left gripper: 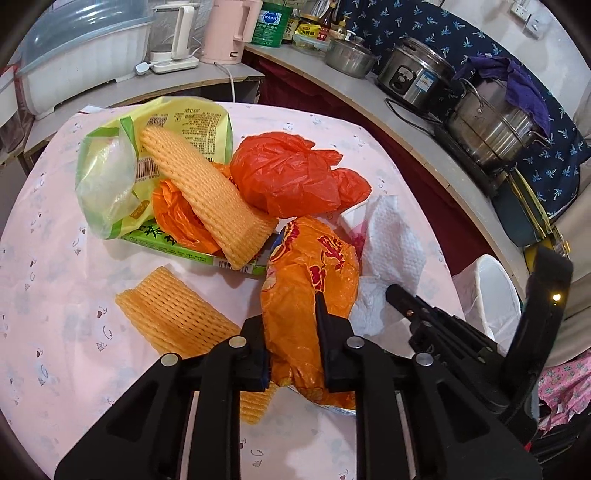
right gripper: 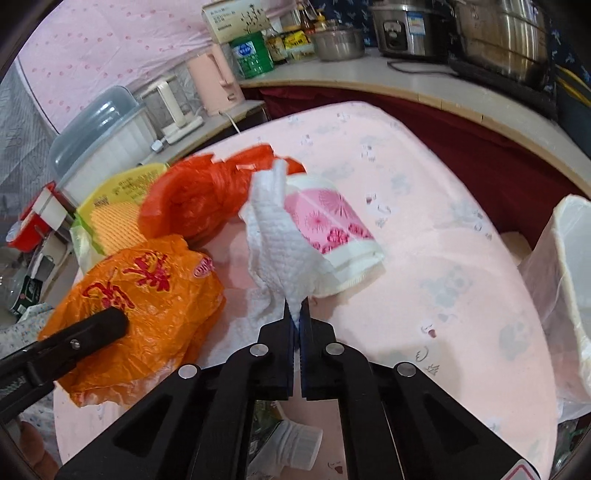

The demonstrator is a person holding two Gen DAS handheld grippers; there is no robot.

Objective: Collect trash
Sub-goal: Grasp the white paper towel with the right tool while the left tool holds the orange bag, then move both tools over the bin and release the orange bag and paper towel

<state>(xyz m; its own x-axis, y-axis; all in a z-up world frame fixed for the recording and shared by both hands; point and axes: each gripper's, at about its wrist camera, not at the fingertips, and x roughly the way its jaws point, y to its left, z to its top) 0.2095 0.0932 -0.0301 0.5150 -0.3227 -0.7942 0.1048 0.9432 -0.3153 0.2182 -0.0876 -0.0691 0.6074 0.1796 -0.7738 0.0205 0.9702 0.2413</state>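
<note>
My left gripper [left gripper: 291,325] is shut on a crumpled orange plastic bag [left gripper: 310,266] with red print, pinching its near end. In the right wrist view my right gripper [right gripper: 297,317] is shut on the lower tip of a white paper towel [right gripper: 280,243], which drapes over a pink flowered paper cup [right gripper: 332,225] lying on its side. A red plastic bag [left gripper: 291,173], two yellow foam nets [left gripper: 207,195] [left gripper: 173,314], a yellow-green snack bag [left gripper: 110,166] and a green carton [left gripper: 177,247] lie piled on the pink tablecloth [left gripper: 55,295].
A bin with a white liner [right gripper: 569,280] stands off the table's right edge. Behind runs a counter [left gripper: 332,81] with steel pots, a rice cooker, bottles and a pink kettle [left gripper: 229,33]. A white bottle neck [right gripper: 295,443] lies under my right gripper.
</note>
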